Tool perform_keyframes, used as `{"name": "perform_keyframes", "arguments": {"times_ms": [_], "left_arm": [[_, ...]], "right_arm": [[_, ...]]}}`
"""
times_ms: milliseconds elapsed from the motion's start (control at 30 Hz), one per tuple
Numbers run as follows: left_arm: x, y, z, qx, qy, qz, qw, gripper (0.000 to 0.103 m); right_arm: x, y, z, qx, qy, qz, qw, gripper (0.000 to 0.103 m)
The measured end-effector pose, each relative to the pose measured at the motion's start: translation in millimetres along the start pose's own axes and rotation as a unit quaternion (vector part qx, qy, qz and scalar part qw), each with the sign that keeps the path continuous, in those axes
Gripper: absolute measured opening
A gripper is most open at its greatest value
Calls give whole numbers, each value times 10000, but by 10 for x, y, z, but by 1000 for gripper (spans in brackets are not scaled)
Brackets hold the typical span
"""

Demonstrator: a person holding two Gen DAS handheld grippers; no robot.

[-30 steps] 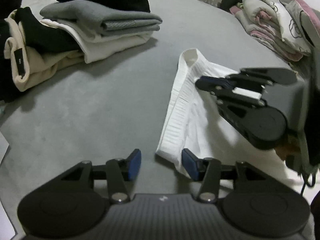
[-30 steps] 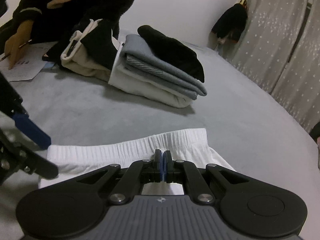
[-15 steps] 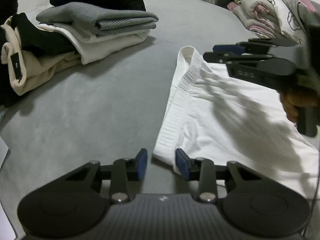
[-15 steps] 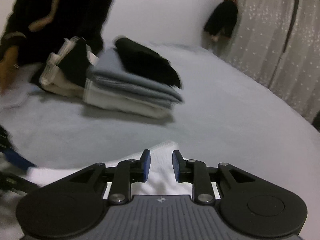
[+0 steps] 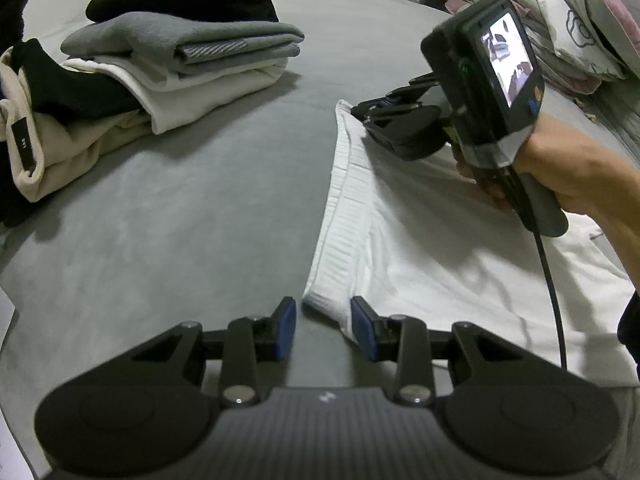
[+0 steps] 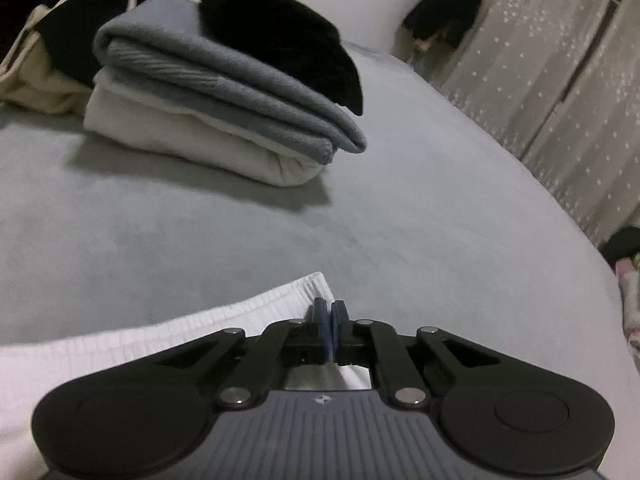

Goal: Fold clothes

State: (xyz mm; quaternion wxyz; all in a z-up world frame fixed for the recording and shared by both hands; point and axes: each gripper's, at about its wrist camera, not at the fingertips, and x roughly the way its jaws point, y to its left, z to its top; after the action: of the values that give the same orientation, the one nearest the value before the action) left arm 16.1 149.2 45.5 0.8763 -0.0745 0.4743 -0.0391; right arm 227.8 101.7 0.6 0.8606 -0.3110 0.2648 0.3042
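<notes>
A white garment with a ribbed waistband lies flat on the grey bed. My left gripper is open, and the near corner of the waistband sits loose between its blue pads. My right gripper, held by a hand, is at the waistband's far corner. In the right wrist view its jaws are closing: the right gripper has its pads almost together on the edge of the white garment.
A stack of folded clothes, white, grey and black, stands at the back left, also in the right wrist view as the folded stack. A beige and black garment lies beside it. Crumpled bedding fills the back right. A curtain hangs beyond the bed.
My right gripper let go mid-waistband, moved to the waistband's far corner, and closed there. My left gripper's jaws narrowed around the near corner and stayed in place.
</notes>
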Motion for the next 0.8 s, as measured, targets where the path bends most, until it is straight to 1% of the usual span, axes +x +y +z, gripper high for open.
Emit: {"name": "perform_keyframes", "arguments": {"times_ms": [67,100,167,233,267,333,400,500,567,633,733,800], "left_arm": [[2,48,23,-181,38,-128,9997,33],[2,95,38,-347,63,-227,9991,34],[-2,194,59,-661,102,-413,9969,34],[-20,267,75,-861,102,-536,9948,34],[-31,283,81,-895,81,-567,9943,34],[-66,312,91,-926,26,-579,9940,35],[-117,346,103,-950,-65,-552,9939,36],[-204,402,122,-974,-224,-457,9939,37],[-248,418,125,-979,-320,-342,9941,37],[-293,370,138,-884,-456,-310,9946,37],[-312,200,218,-721,-670,-440,9942,37],[-283,19,296,-596,-778,-594,9934,37]], "right_arm": [[-15,-81,10,275,-3,66,9996,8],[-63,-134,17,441,-27,16,9990,8],[-185,-237,27,776,-126,-121,9968,17],[-498,-348,-27,1234,-552,-394,9900,33],[-667,-399,-86,1438,-684,-454,9862,35],[-992,-467,-248,1691,-787,-542,9810,38],[-1347,-488,-516,1809,-793,-661,9781,39],[-1860,-572,-1082,2135,-656,-869,9709,39],[-2176,-656,-1479,2477,-465,-993,9626,39],[-2452,-747,-1868,2867,-208,-1102,9514,39],[-2663,-837,-2289,3100,154,-1248,9424,39],[-2716,-867,-2404,3190,322,-1272,9386,39]]}}
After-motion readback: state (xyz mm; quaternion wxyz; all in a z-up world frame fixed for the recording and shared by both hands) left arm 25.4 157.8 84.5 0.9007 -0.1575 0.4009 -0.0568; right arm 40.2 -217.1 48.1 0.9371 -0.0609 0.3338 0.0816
